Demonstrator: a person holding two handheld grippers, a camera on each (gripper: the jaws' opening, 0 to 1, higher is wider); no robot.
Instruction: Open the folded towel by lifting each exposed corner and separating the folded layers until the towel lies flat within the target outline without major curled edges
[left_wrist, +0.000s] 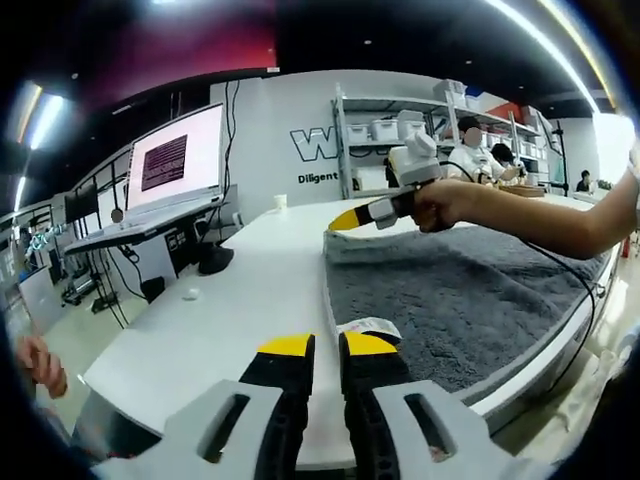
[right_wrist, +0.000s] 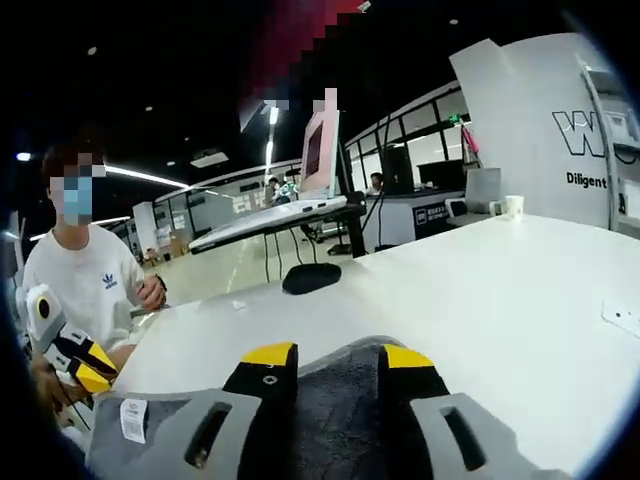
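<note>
A grey towel (left_wrist: 460, 290) lies spread on the white table (left_wrist: 260, 270), its white label (left_wrist: 368, 328) at the near corner. My left gripper (left_wrist: 327, 345) is shut just short of that corner, its jaws nearly touching with nothing between them. At the towel's far corner a hand holds my right gripper (left_wrist: 345, 220). In the right gripper view the right gripper (right_wrist: 338, 356) stands open, astride the towel (right_wrist: 338, 400), whose corner bulges between the jaws. The left gripper (right_wrist: 95, 368) shows at the far left, beside the label (right_wrist: 133, 418).
A laptop (left_wrist: 175, 160) on a raised stand is at the table's far side, with a black base (left_wrist: 213, 258) under it. A small white cup (right_wrist: 514, 206) stands further along. A person (right_wrist: 85, 280) is at the table's edge. Shelves with boxes (left_wrist: 400, 130) line the back wall.
</note>
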